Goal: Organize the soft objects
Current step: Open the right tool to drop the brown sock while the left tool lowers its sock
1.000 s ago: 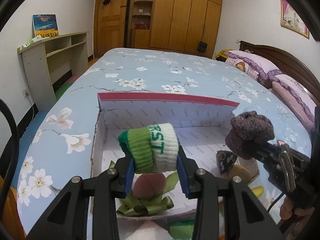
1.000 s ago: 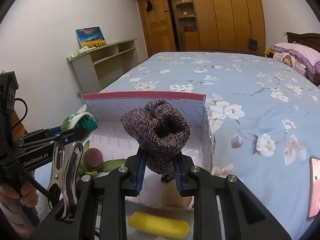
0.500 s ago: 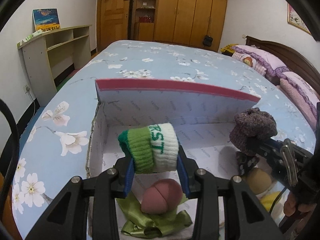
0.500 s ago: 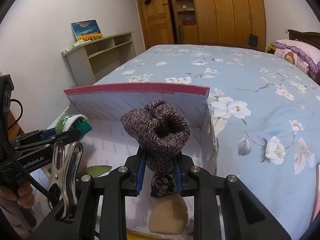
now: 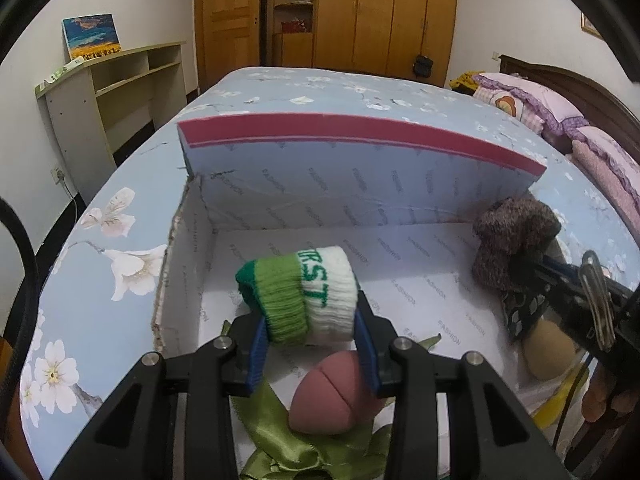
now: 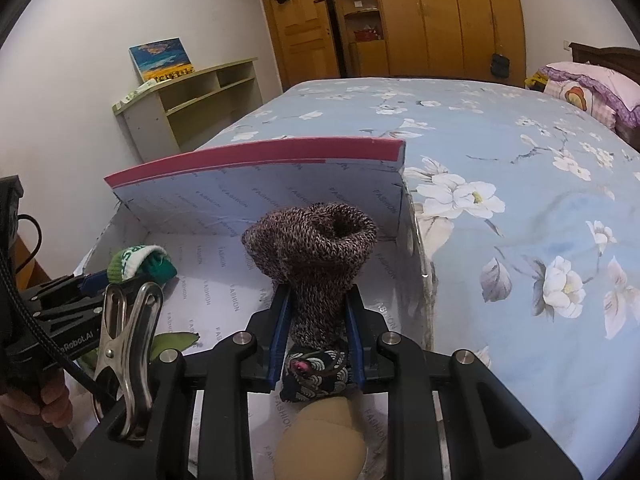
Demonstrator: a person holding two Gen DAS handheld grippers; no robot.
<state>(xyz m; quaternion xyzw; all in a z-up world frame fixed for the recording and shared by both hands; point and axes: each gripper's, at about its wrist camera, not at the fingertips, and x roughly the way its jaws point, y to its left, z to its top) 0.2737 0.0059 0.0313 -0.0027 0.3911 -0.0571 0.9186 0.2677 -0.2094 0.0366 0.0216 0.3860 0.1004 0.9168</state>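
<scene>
— Where are the claws?
— Both tilt down over the open box [image 5: 280, 184] on the bed [image 6: 500, 152]. The left claw [image 5: 310, 344] grips a green-white sock [image 5: 304, 296].
— And the right?
— The right claw [image 6: 316, 336] pinches a brown sock [image 6: 316, 252].

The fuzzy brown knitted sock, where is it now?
The brown knitted sock is pinched in the right gripper, above the right side of the open white box, over a tan soft toy.
</scene>
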